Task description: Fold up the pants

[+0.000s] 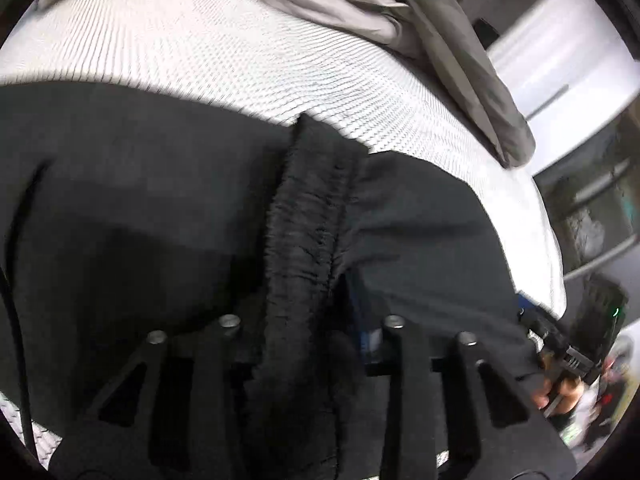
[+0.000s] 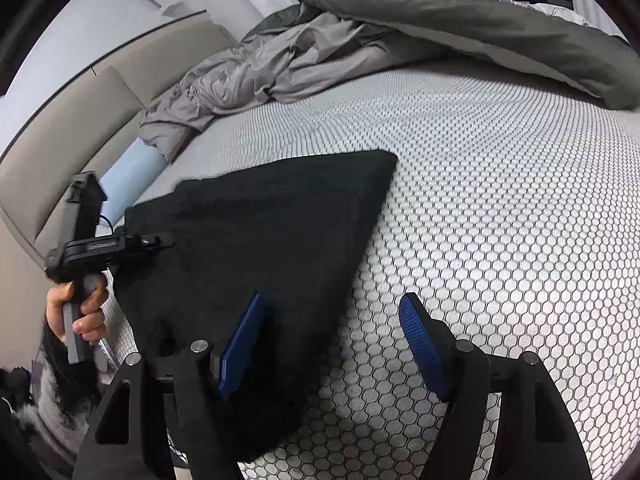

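Two grippers, one garment. The right gripper (image 2: 332, 340) stands with its jaws wide apart and nothing clamped. One blue pad (image 2: 240, 340) hangs over the black pants (image 2: 260, 232) and the other over bare cover, so the side edge of the pants runs up through the gap, roughly along the line in which the fingers point.

The left gripper (image 1: 304, 304) straddles the gathered waistband (image 1: 308, 220), whose long axis also runs straight away between the fingers. The gap there is narrow, but we cannot tell whether the pads press on the cloth.

The pants lie flat on the honeycomb-patterned mattress (image 2: 500, 220). In the right wrist view the left gripper sits at their far left border, with the person's left hand (image 2: 76, 312) on its handle. Beyond the far edge of the pants lies crumpled grey bedding (image 2: 280, 68), well apart from them.

We judge that the coming move turns on the edge lying between the right jaws. The right hand is the nearer to it and needs only to close before carrying the fold across the pants.
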The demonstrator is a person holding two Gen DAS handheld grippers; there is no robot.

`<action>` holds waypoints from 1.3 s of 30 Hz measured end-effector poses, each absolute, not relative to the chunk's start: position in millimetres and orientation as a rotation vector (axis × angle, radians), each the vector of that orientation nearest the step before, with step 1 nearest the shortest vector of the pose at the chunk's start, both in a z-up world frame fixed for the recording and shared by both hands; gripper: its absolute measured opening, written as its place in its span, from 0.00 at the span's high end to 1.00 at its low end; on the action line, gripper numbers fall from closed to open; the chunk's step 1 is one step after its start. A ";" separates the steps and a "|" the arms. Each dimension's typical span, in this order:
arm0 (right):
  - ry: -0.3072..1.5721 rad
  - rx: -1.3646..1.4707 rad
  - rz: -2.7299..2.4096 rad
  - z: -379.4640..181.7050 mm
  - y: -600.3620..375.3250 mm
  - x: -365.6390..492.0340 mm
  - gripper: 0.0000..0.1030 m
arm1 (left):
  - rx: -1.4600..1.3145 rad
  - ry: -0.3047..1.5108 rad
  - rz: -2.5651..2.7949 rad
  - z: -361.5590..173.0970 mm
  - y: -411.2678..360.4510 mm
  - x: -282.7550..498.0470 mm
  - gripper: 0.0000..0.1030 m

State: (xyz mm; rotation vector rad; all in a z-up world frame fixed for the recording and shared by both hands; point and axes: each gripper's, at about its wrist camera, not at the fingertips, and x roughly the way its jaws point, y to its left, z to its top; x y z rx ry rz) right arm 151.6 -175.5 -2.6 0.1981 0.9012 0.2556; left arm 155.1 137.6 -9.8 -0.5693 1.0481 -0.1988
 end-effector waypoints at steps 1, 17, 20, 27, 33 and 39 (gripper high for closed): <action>0.910 0.202 0.259 -2.9 -175.5 150.0 0.30 | -0.583 1.041 -0.198 -7.7 138.7 153.6 0.71; 1.063 -0.031 0.356 -23.2 -143.8 94.6 0.31 | -0.345 0.947 -0.352 44.8 34.5 132.8 0.50; 1.033 0.038 0.381 -19.0 -151.4 88.1 0.31 | -0.292 0.981 -0.429 37.1 -12.0 137.3 0.50; 1.036 0.439 0.444 -30.3 -181.2 104.3 0.51 | -0.046 1.031 -0.538 14.6 -82.7 120.8 0.47; 1.060 0.434 0.501 -37.0 -177.8 89.2 0.85 | -0.046 1.032 -0.553 7.8 -88.9 120.2 0.47; 1.043 0.327 0.515 -16.0 -183.6 71.5 0.77 | -0.115 1.003 -0.559 19.5 -79.8 125.0 0.47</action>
